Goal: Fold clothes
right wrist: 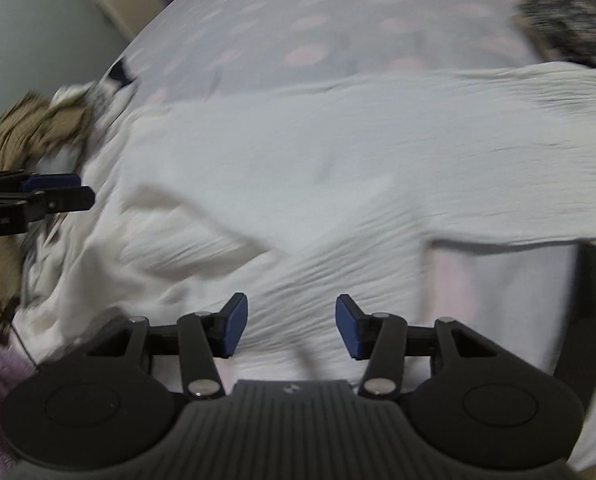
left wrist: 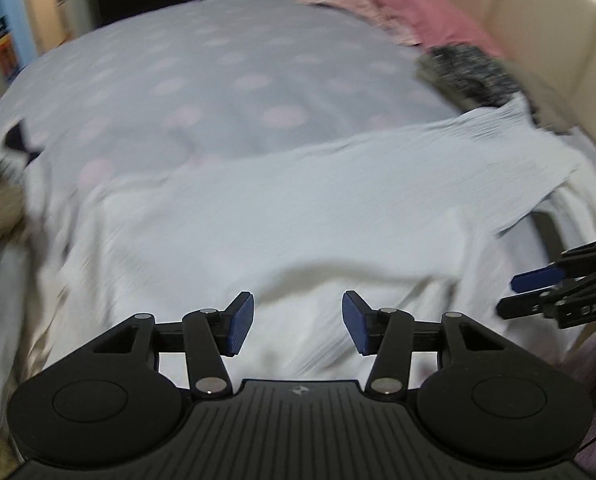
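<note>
A white crinkled garment (left wrist: 298, 208) lies spread across the near part of the bed, one sleeve reaching to the right; it also fills the right wrist view (right wrist: 358, 168). My left gripper (left wrist: 297, 322) is open and empty, just above the garment's near hem. My right gripper (right wrist: 291, 322) is open and empty above the garment's lower part. The right gripper shows at the right edge of the left wrist view (left wrist: 554, 292). The left gripper shows at the left edge of the right wrist view (right wrist: 54, 192). Both views are blurred by motion.
The bed has a grey cover with pink dots (left wrist: 226, 80). A pink pillow (left wrist: 410, 4) and a dark speckled garment (left wrist: 470, 68) lie by the beige headboard (left wrist: 538, 20). A tan garment (right wrist: 30, 128) is heaped at the left. A dark chair part (right wrist: 594, 312) stands at the right.
</note>
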`<action>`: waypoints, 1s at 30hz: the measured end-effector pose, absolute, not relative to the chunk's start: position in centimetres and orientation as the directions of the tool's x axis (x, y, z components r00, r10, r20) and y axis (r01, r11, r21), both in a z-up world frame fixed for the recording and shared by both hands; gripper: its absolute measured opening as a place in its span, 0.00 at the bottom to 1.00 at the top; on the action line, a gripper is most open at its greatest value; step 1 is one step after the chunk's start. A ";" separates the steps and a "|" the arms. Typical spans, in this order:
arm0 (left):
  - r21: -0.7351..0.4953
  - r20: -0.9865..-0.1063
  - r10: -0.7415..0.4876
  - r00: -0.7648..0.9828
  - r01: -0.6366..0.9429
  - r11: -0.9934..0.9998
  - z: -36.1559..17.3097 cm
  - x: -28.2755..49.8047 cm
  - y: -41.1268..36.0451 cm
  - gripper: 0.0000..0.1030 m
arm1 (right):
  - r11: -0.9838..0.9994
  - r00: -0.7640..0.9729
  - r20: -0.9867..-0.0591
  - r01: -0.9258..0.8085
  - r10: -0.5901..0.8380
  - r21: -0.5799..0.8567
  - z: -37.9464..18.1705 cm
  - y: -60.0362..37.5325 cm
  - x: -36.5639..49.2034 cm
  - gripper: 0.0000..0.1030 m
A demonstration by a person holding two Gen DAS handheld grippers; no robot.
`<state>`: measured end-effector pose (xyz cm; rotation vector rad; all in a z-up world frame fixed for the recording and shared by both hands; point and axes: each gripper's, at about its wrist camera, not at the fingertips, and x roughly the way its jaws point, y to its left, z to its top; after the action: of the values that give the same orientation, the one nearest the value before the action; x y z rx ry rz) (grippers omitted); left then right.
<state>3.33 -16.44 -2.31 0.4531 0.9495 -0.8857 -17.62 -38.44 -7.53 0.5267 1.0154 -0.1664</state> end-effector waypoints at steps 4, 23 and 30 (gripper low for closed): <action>-0.031 -0.851 -0.415 0.322 0.758 0.652 -3.3 4.2 -13.4 0.46 | 0.864 0.477 -0.870 0.379 0.125 0.332 -9.0 -36.3 -15.1 0.59; -0.039 -0.873 -0.376 0.311 0.724 0.689 -5.0 4.0 -8.9 0.46 | 0.750 0.424 -0.905 0.605 -0.021 0.266 -4.8 -43.2 -21.7 0.03; -0.031 -0.869 -0.394 0.298 0.764 0.645 -4.5 3.1 -10.5 0.46 | 0.597 0.435 -0.881 0.762 -0.185 0.251 2.1 -50.9 -29.8 0.03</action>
<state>3.07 -10.50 -4.48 0.4320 0.9982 -0.8013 -29.75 -50.91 2.15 0.7150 0.9431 -0.6559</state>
